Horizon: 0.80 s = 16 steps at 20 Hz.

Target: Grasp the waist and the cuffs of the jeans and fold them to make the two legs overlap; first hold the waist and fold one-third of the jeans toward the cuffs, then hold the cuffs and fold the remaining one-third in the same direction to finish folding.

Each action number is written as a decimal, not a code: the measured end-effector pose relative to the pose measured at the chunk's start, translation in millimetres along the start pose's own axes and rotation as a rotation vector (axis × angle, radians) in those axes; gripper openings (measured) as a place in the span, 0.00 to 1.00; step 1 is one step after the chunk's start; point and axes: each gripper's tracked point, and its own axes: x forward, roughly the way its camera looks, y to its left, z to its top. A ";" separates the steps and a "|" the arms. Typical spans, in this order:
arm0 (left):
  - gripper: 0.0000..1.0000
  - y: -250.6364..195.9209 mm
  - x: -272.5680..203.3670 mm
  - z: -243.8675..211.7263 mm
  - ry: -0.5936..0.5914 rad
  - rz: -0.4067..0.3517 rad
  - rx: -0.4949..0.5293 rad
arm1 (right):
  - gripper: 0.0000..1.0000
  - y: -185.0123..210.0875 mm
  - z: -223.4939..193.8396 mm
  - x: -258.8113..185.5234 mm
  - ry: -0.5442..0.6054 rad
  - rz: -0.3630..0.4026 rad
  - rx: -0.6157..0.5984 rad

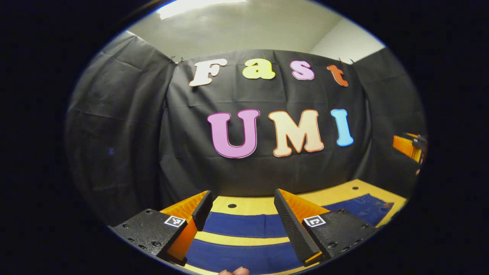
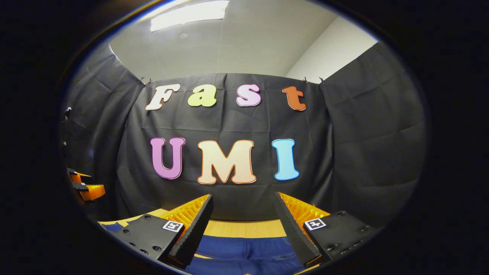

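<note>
Left claw (image 1: 242,214) spread, right claw (image 2: 242,217) spread, above flat jeans (image 1: 244,225)

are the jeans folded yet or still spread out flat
Spread out. The jeans lie flat on the table, both legs apart with table showing between them. Left gripper is open above them.

Left hand-held gripper (image 1: 242,214) agape above jeans (image 1: 244,225) spread flat on table (image 1: 248,204)

Bright ceiling light (image 2: 189,14), fisheye-warped edges
</note>
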 end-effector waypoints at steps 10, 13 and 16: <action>0.95 48.7 -34.0 -127.5 0.307 -0.205 0.467 | 0.98 4.5 -34.4 -21.5 0.039 -0.052 -0.023; 0.95 52.4 -50.4 -173.3 0.410 -0.285 0.541 | 0.99 4.1 -42.1 -23.9 0.059 -0.064 -0.045; 0.95 54.5 -58.3 -214.5 0.501 -0.359 0.623 | 0.99 -0.1 -44.8 -28.5 0.071 -0.078 -0.065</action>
